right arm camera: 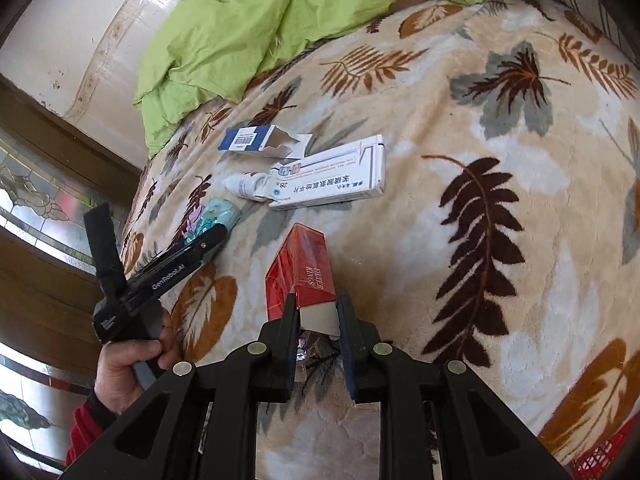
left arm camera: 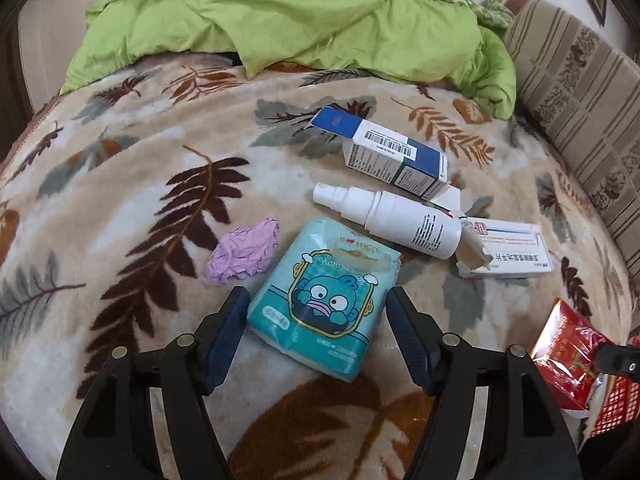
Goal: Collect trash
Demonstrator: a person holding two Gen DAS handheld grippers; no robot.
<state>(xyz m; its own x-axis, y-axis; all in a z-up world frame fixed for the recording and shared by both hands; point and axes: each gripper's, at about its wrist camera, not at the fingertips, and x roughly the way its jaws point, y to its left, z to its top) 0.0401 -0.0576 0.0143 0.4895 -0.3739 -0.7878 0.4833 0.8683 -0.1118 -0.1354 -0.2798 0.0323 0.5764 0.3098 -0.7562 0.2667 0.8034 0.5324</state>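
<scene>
Left tool (left arm camera: 316, 334) angled down, jaws apart astride teal cartoon tissue pack (left arm camera: 320, 304), right tool (right arm camera: 318, 316) clamped on red "FILTER KINGS" cigarette box (right arm camera: 304, 270)

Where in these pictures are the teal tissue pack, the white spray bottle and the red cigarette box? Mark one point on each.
teal tissue pack (left arm camera: 320, 308): left wrist view, on the cartoon face.
white spray bottle (left arm camera: 404, 220): left wrist view, mid-body.
red cigarette box (right arm camera: 308, 268): right wrist view, on its red side panel.
</scene>
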